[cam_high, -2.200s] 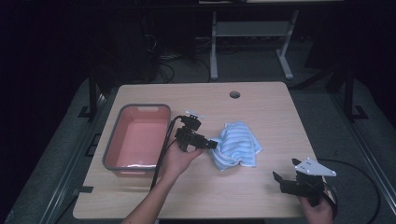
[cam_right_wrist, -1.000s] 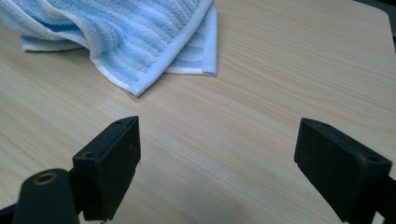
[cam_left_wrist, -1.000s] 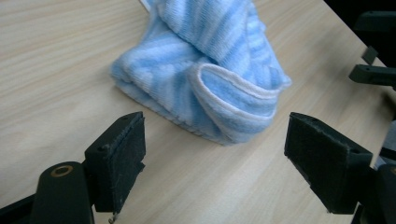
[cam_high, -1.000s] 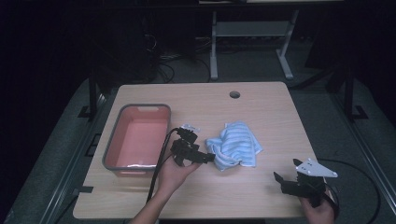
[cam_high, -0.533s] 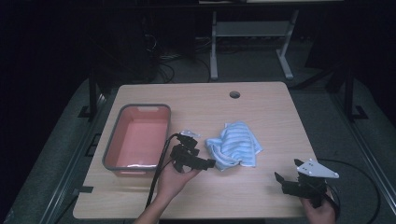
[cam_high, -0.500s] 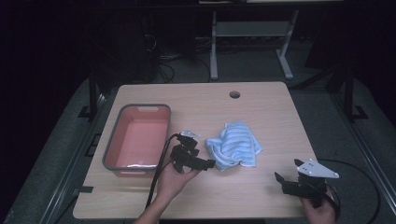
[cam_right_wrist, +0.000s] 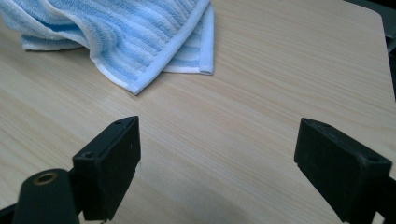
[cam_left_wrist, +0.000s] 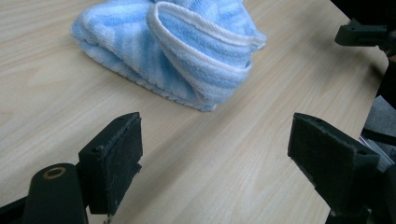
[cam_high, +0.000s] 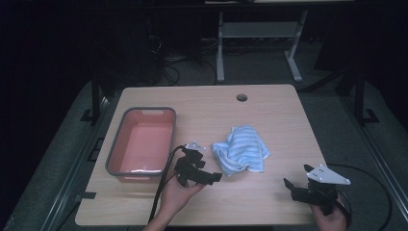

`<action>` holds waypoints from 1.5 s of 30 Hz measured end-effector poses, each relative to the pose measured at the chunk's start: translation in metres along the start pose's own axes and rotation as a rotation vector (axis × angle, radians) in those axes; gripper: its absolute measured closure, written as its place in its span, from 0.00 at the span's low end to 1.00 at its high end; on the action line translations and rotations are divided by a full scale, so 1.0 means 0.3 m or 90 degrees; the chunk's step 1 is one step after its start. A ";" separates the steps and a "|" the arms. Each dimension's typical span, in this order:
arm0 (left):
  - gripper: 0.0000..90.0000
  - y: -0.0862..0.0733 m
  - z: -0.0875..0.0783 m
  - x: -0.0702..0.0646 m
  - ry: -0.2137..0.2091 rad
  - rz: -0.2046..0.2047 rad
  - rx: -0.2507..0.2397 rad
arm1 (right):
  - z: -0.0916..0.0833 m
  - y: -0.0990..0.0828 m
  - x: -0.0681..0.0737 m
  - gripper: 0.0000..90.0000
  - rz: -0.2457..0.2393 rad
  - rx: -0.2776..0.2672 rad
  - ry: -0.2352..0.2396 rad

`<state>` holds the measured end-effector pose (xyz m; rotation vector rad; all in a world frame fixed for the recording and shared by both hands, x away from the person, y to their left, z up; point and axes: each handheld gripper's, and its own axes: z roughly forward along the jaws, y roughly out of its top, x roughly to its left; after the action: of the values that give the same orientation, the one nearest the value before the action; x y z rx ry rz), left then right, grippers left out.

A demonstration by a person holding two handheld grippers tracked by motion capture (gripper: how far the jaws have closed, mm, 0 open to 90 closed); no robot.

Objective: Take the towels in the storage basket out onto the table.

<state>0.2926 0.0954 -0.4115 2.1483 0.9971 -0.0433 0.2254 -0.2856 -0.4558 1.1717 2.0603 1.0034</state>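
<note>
A crumpled blue-and-white striped towel (cam_high: 241,153) lies near the middle of the wooden table (cam_high: 269,115). My left gripper (cam_high: 211,176) is open, just to the towel's front left and apart from it. In the left gripper view the towel (cam_left_wrist: 177,46) lies ahead of the spread jaws, with bare wood between them. My right gripper (cam_high: 291,188) stands open near the front right edge, well short of the towel. The right gripper view has the towel's folded corner (cam_right_wrist: 126,37) at the upper left, beyond its jaws.
A pink tub with a grey rim (cam_high: 120,144) stands at the left of the table, with nothing in it. A round cable hole (cam_high: 241,97) sits near the far edge. A metal stand (cam_high: 255,33) is on the dark floor behind. The other gripper's tip (cam_left_wrist: 362,35) shows far right.
My left gripper has let go of the towel and drawn back toward the front edge, jaws now spread. The towel lies where it was left. The right gripper has stayed put.
</note>
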 end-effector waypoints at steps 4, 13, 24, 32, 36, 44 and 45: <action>0.20 -0.019 -0.006 0.004 -0.004 0.001 0.003 | -0.003 -0.001 0.002 0.16 0.006 -0.002 -0.001; 0.20 -0.064 -0.008 0.002 0.003 0.005 0.009 | -0.006 -0.005 -0.004 0.16 0.007 -0.001 -0.003; 0.20 -0.112 -0.016 0.004 0.025 0.019 0.021 | 0.005 -0.003 0.005 0.16 0.000 0.003 0.002; 0.20 -0.141 -0.022 0.004 0.034 0.025 0.022 | 0.008 0.000 0.013 0.16 0.001 0.005 0.003; 0.20 -0.158 -0.023 0.002 0.043 0.031 0.022 | 0.008 0.001 0.016 0.16 0.001 0.005 0.006; 0.20 -0.174 -0.018 -0.009 0.027 0.037 0.026 | -0.005 0.008 0.027 0.16 -0.006 -0.007 0.013; 0.20 -0.175 -0.018 -0.010 0.030 0.046 0.032 | -0.005 0.007 0.028 0.16 -0.007 -0.006 0.014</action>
<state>0.2541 0.1187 -0.4392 2.2386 0.9539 0.0163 0.2215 -0.2780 -0.4540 1.1474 2.0752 1.0241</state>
